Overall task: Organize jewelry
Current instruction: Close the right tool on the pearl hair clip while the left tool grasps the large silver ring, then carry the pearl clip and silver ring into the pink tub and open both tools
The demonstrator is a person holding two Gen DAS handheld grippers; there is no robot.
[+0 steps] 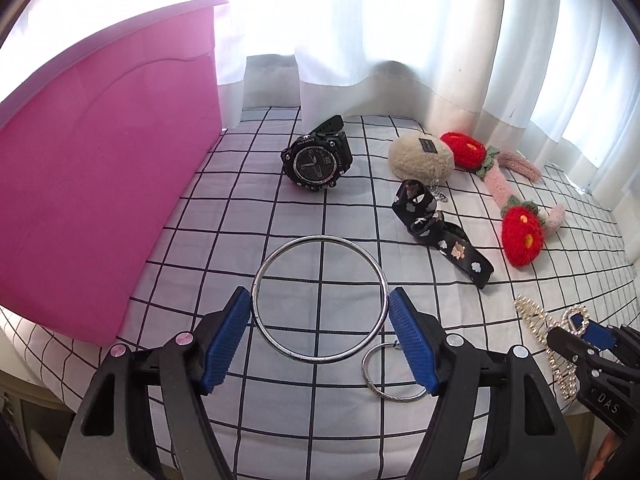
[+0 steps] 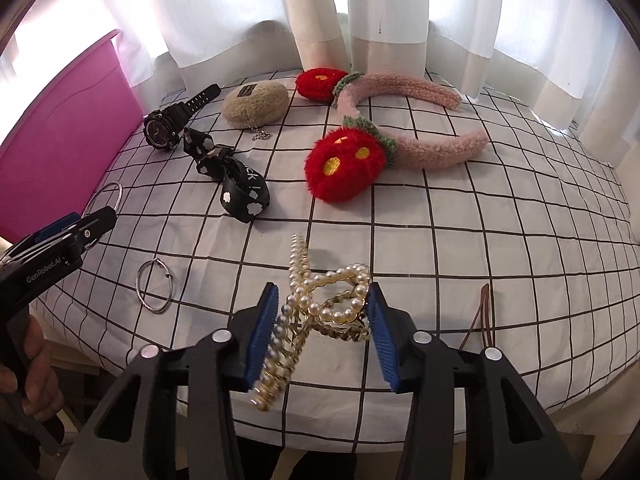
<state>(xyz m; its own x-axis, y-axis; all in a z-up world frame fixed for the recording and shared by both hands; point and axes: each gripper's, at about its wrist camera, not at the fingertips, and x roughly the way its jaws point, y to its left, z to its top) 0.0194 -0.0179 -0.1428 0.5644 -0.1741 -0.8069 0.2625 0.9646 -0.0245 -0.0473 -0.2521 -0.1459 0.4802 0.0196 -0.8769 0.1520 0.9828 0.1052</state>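
Observation:
My left gripper (image 1: 320, 332) is shut on a large silver bangle (image 1: 280, 254), its blue pads pressing the ring's two sides above the checked cloth. A smaller silver ring (image 1: 394, 396) lies just beneath it; it also shows in the right wrist view (image 2: 154, 286). My right gripper (image 2: 322, 336) is shut on a pearl hair claw (image 2: 320, 304), held between its blue pads. The pink storage box (image 1: 92, 184) stands at the left. A black watch (image 1: 318, 160) lies near the box.
A beige plush pouch (image 2: 256, 102), a black printed ribbon (image 2: 236, 180) and a pink fuzzy headband with red flowers (image 2: 384, 136) lie toward the back. A brown hair clip (image 2: 480, 316) lies at the right. White curtains hang behind. The table's front edge is close.

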